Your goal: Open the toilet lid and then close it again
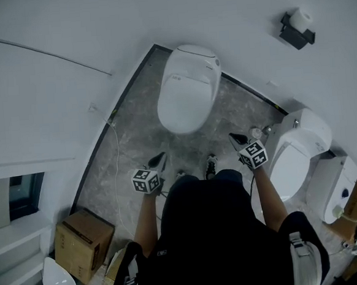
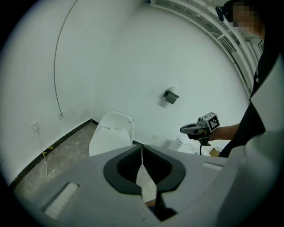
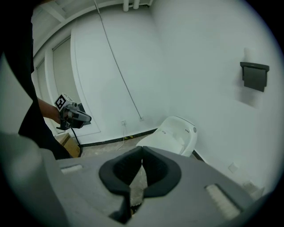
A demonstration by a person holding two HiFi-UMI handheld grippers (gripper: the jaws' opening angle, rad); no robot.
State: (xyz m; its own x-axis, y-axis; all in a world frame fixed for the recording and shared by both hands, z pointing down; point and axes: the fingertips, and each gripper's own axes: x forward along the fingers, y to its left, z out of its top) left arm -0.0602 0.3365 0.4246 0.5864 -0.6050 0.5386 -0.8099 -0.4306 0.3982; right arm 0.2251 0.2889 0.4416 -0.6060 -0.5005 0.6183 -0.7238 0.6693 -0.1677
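Note:
A white toilet [image 1: 186, 89] stands against the far wall with its lid down; it also shows in the left gripper view [image 2: 112, 132] and the right gripper view [image 3: 174, 134]. My left gripper [image 1: 162, 156] hovers over the floor in front of the bowl's left side, shut and empty. My right gripper [image 1: 233, 137] hangs at the bowl's right front, also shut with nothing in it. Neither touches the toilet. Each gripper view shows its own jaws pressed together, left gripper [image 2: 142, 147] and right gripper [image 3: 142, 149].
A second white toilet [image 1: 297, 153] stands close at the right. A black paper holder [image 1: 296, 30] with a roll is on the far wall. A cardboard box [image 1: 85, 241] sits at the lower left. A thin cable [image 1: 115, 155] runs down the left wall onto the grey marbled floor [image 1: 129, 142].

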